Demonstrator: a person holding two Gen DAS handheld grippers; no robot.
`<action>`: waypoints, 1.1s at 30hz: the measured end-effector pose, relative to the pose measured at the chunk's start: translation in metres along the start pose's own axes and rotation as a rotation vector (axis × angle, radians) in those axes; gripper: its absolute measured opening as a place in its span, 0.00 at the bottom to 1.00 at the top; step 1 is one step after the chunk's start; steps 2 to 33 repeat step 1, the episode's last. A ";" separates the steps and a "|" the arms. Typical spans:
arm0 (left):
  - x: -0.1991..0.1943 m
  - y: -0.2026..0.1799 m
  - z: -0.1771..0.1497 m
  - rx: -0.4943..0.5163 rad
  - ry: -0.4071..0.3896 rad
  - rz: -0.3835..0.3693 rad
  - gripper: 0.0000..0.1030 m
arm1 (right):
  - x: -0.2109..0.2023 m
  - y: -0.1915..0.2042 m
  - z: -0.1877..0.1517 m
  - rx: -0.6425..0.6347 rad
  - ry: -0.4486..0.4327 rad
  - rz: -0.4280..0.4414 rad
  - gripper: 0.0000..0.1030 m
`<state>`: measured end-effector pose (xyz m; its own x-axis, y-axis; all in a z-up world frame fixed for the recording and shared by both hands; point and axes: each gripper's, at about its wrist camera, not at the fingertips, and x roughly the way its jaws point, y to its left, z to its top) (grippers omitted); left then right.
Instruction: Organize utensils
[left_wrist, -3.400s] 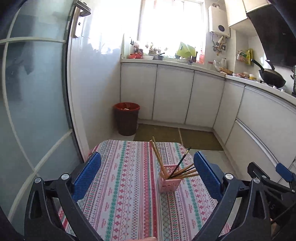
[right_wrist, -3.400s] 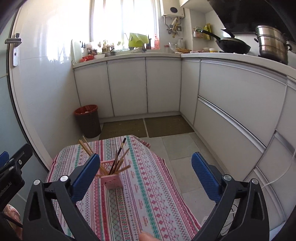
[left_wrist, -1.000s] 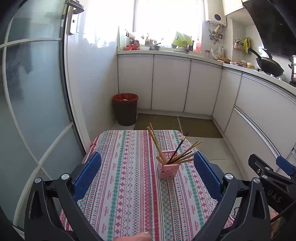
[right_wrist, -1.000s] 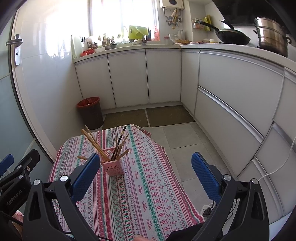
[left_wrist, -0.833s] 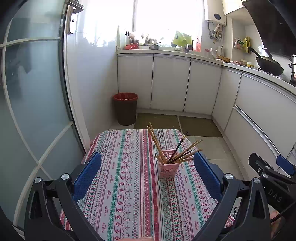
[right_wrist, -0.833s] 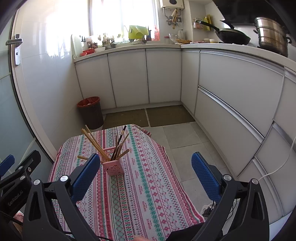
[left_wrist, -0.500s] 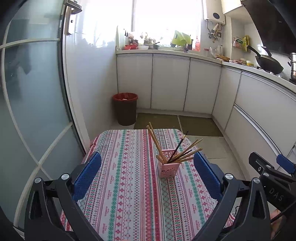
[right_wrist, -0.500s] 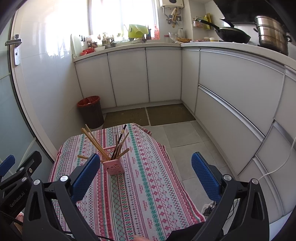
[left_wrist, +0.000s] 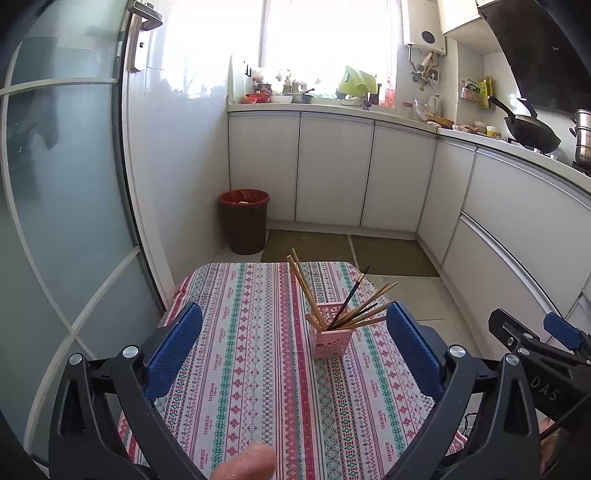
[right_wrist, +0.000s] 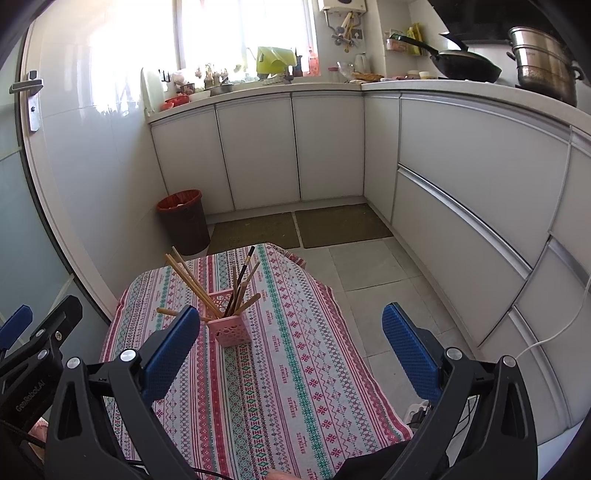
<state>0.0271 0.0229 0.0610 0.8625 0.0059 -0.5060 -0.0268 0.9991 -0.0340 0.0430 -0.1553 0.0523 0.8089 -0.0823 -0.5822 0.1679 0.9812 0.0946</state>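
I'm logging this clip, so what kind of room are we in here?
Most likely a small home kitchen: white base cabinets under a cluttered counter, a black wok and steel pot on the stove side, and a bin.

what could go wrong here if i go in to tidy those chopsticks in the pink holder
1. The pink holder is small and stands free on the tablecloth; the chopsticks lean far out, so pulling one could tip it.
2. The chopsticks splay in different directions, so the open left gripper or right gripper may knock neighbours out.
3. One stick lies low beside the holder, hard to pinch cleanly.
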 end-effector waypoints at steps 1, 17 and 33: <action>0.001 -0.001 0.000 0.004 0.003 0.002 0.93 | 0.000 -0.001 0.001 0.000 0.001 0.000 0.93; 0.001 -0.001 0.000 0.004 0.003 0.002 0.93 | 0.000 -0.001 0.001 0.000 0.001 0.000 0.93; 0.001 -0.001 0.000 0.004 0.003 0.002 0.93 | 0.000 -0.001 0.001 0.000 0.001 0.000 0.93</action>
